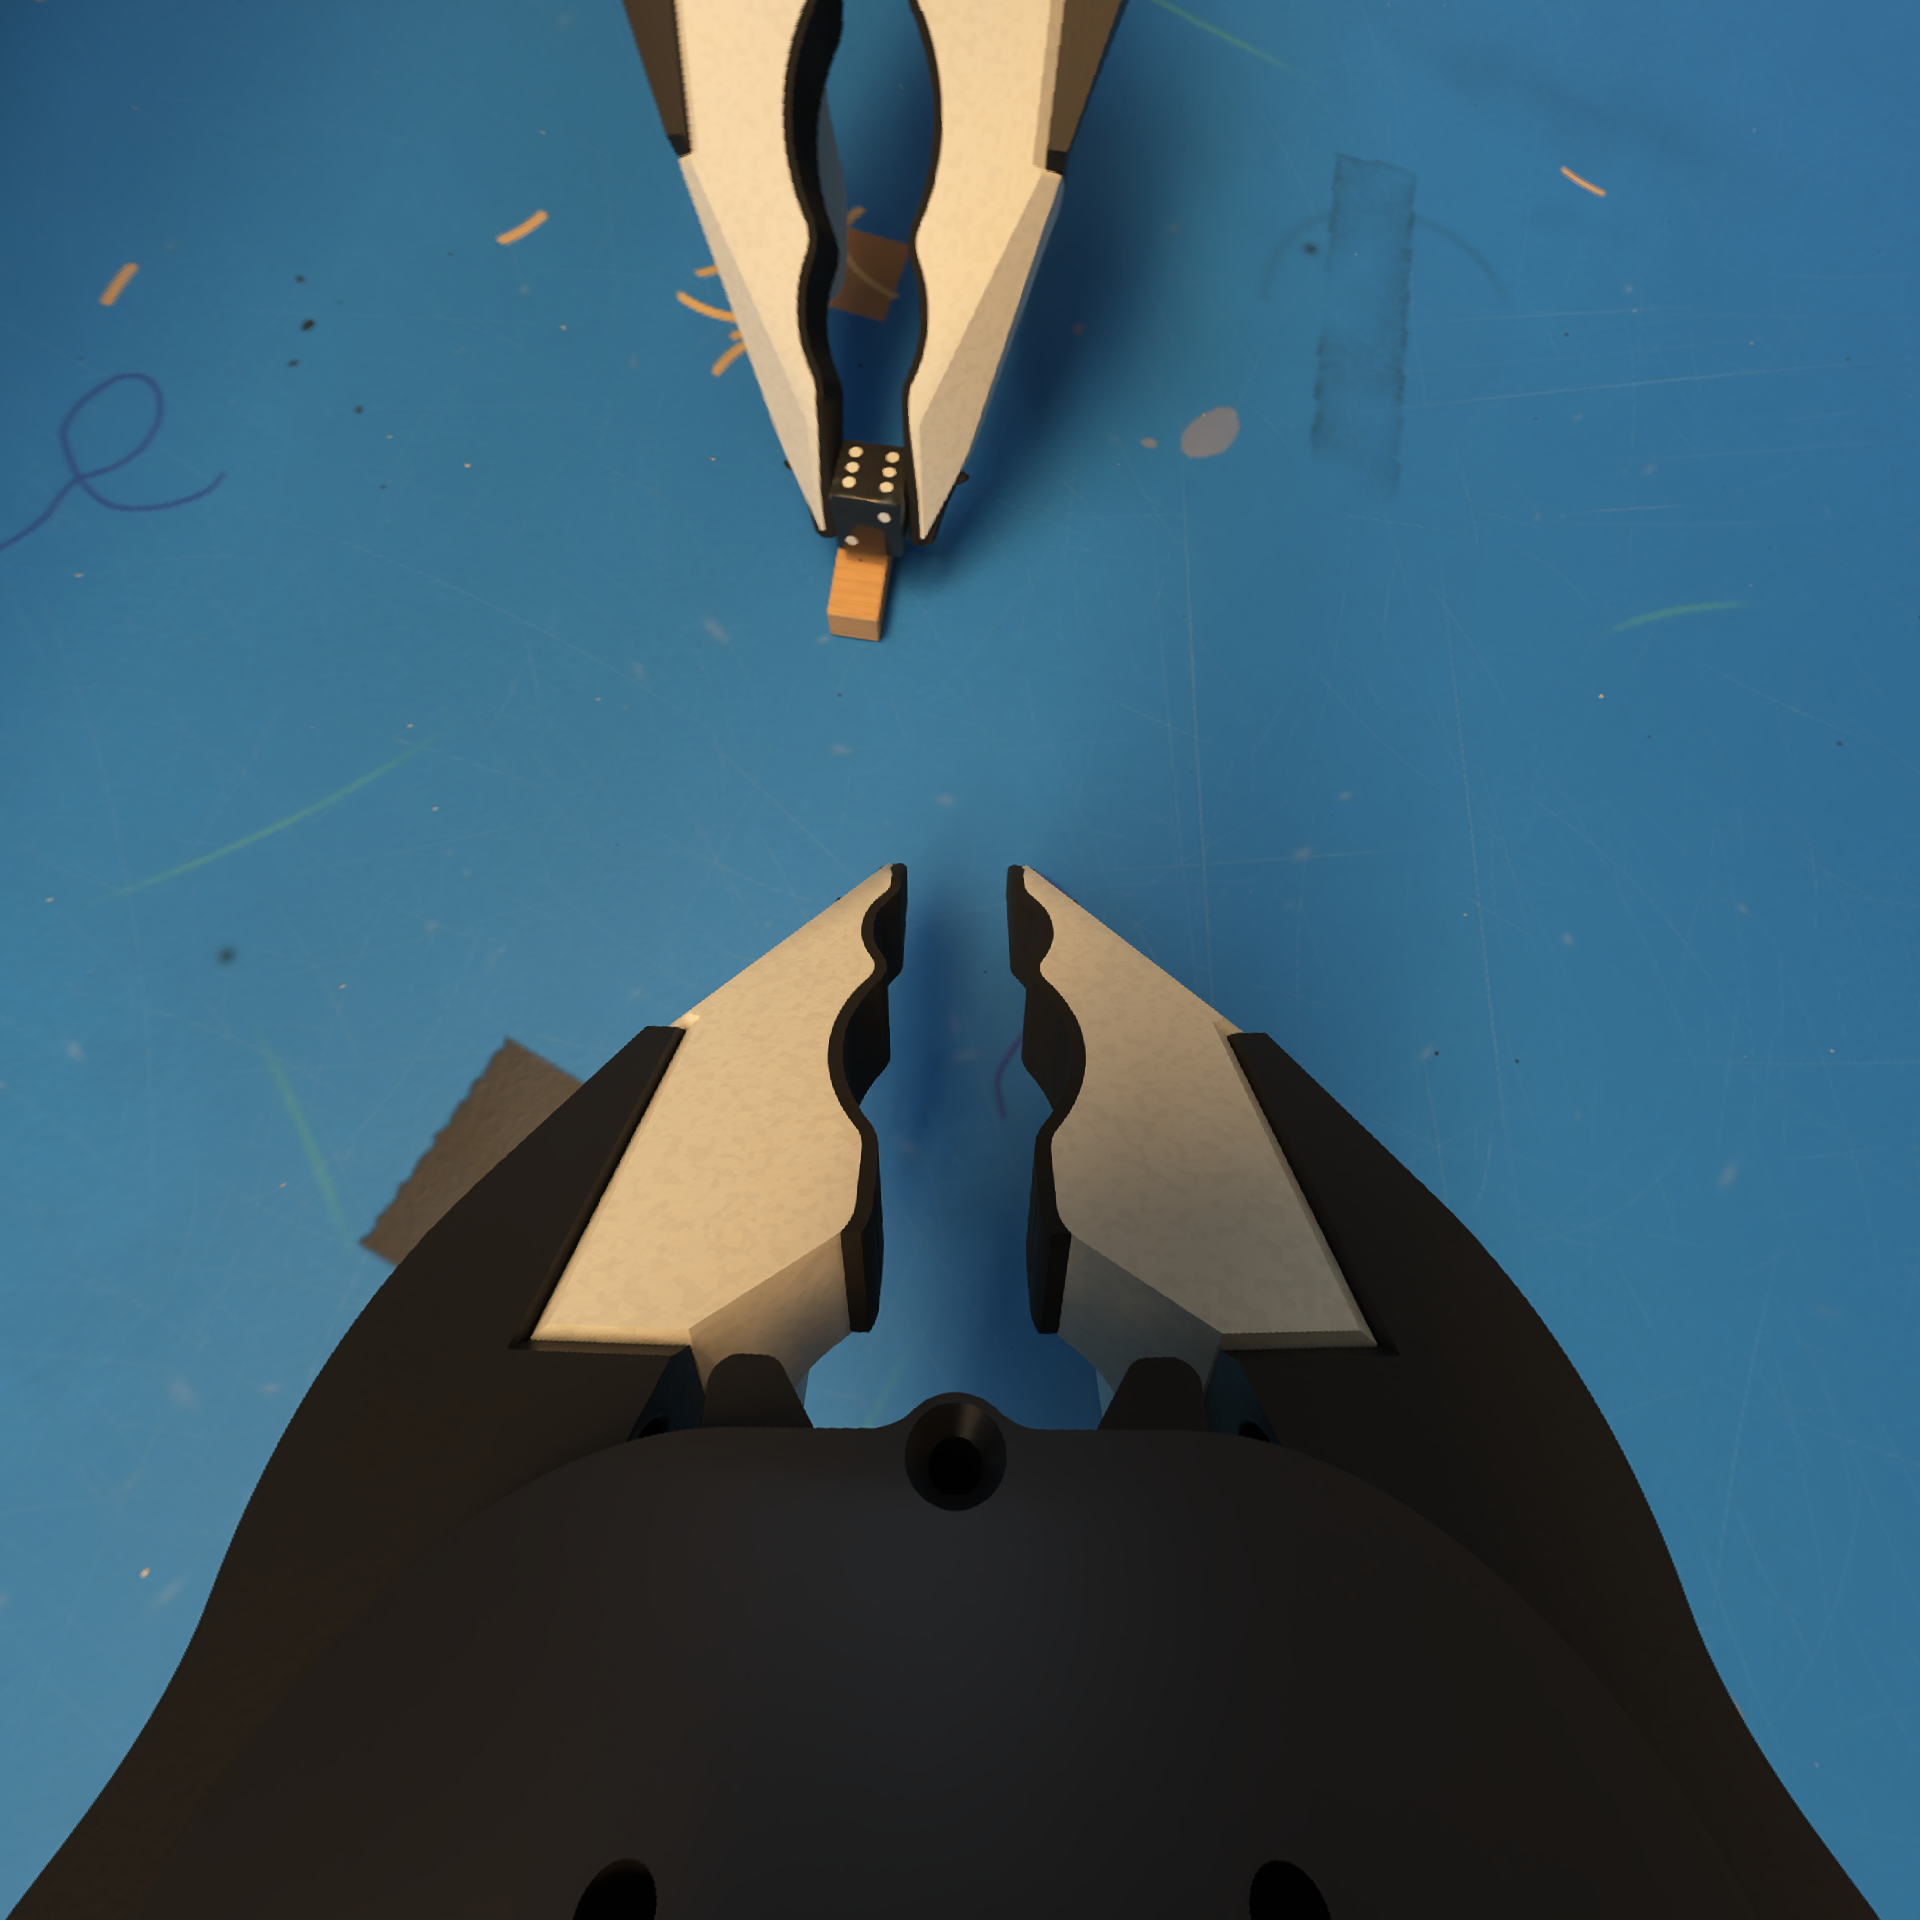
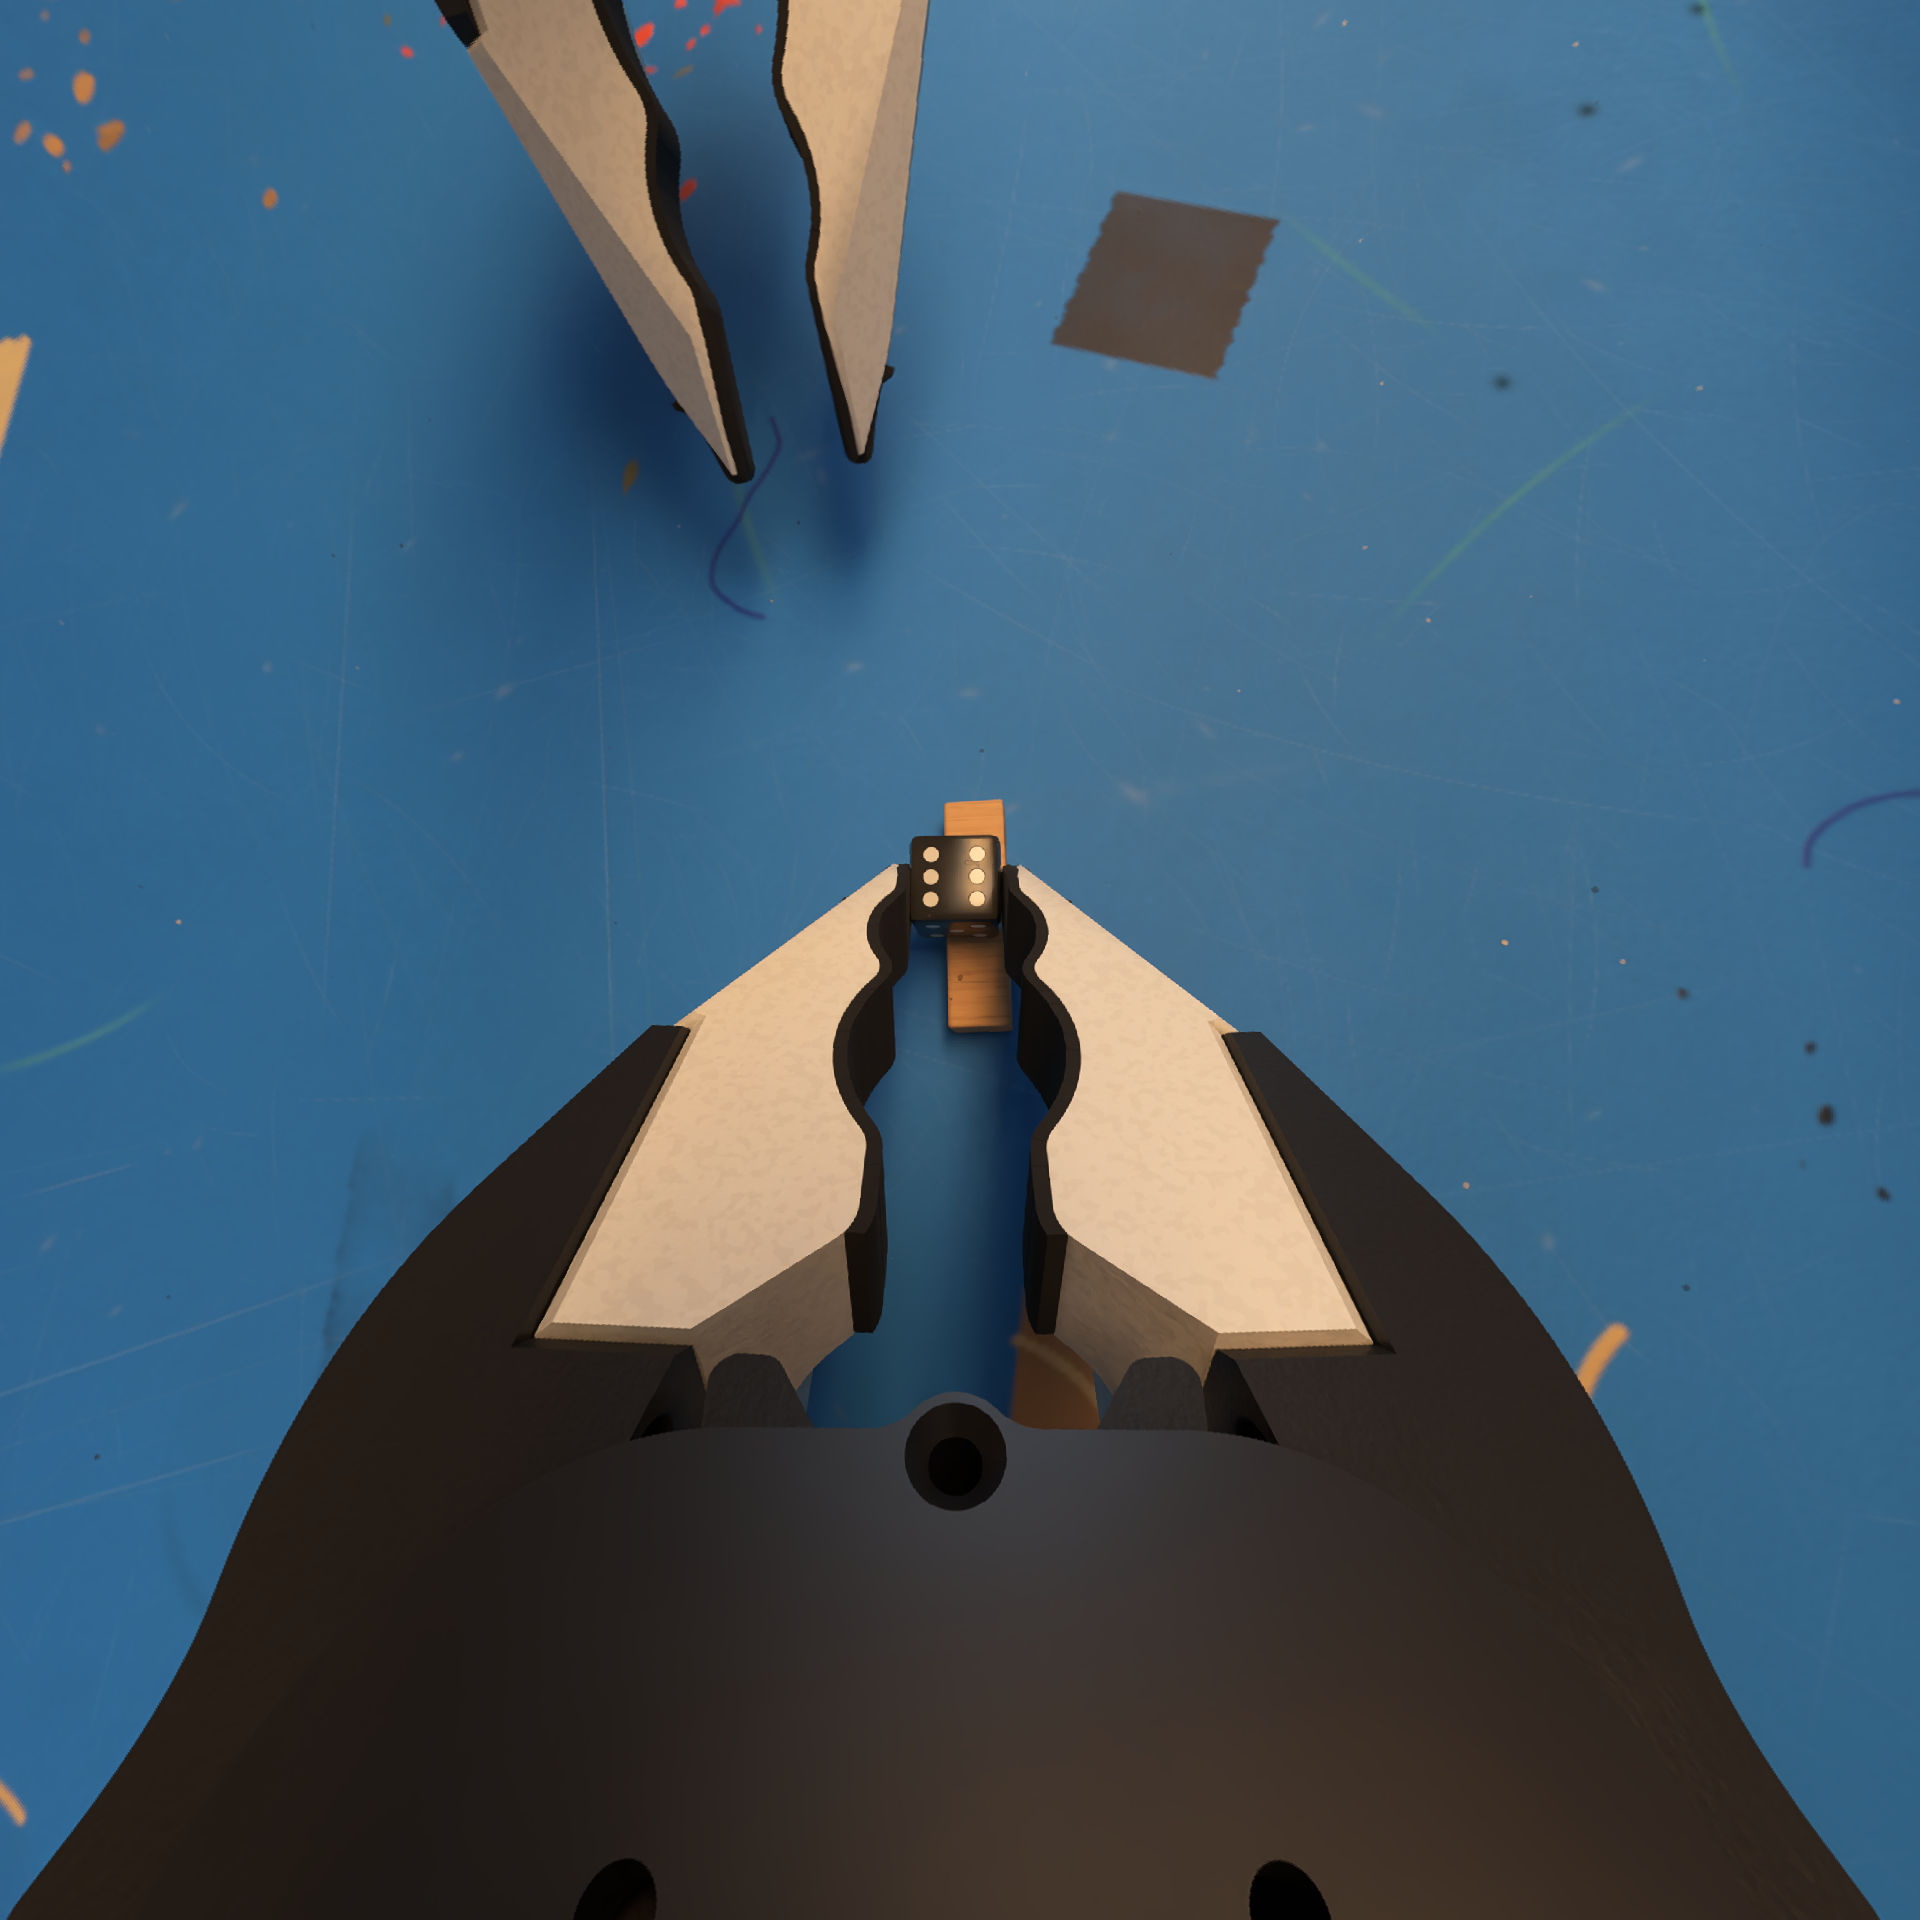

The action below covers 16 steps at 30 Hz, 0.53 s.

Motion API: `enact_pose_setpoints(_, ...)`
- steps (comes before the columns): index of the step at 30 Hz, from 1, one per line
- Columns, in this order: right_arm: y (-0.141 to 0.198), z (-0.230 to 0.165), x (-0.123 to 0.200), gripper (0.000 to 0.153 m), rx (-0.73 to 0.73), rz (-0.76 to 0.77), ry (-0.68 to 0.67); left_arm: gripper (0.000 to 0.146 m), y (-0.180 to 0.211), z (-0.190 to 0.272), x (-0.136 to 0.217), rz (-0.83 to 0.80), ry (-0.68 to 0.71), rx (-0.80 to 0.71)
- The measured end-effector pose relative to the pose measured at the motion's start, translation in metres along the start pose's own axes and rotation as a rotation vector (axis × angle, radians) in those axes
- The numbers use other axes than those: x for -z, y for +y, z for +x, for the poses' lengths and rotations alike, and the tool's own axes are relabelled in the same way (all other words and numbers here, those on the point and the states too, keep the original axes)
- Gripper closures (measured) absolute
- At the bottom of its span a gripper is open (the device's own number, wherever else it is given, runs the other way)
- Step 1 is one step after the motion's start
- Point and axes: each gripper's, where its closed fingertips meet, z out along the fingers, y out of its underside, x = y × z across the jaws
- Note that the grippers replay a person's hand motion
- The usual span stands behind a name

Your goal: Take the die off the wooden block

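A black die (image 2: 954,878) with white pips sits between the fingertips of my right gripper (image 2: 954,875), which is shut on it. Under it a small wooden block (image 2: 979,992) lies on the blue table. I cannot tell whether the die touches the block. In the left wrist view the right gripper (image 1: 878,528) points toward me, holding the die (image 1: 868,486) over the far end of the block (image 1: 856,605). My left gripper (image 1: 956,883) is open with a narrow gap, empty, and well short of the block. It also shows in the right wrist view (image 2: 800,468).
The blue table (image 1: 1455,727) is scratched and marked with pen scribbles and orange flecks. A dark grey tape patch (image 2: 1164,286) lies flat beside the left gripper, and it also shows in the left wrist view (image 1: 468,1153). A brown tape scrap (image 1: 868,275) lies behind the right gripper.
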Motion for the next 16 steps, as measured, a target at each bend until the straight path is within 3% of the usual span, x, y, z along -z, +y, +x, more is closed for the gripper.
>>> enact_pose_setpoints(8,-0.007,-0.002,0.014,0.136,-0.012,0.055,0.032,0.121,-0.001,-0.014,0.031,0.096,-0.048,0.127)
enact_pose_setpoints(16,-0.031,-0.009,0.041,0.136,0.042,0.103,0.100,0.110,0.015,0.004,0.050,0.216,0.109,0.420)
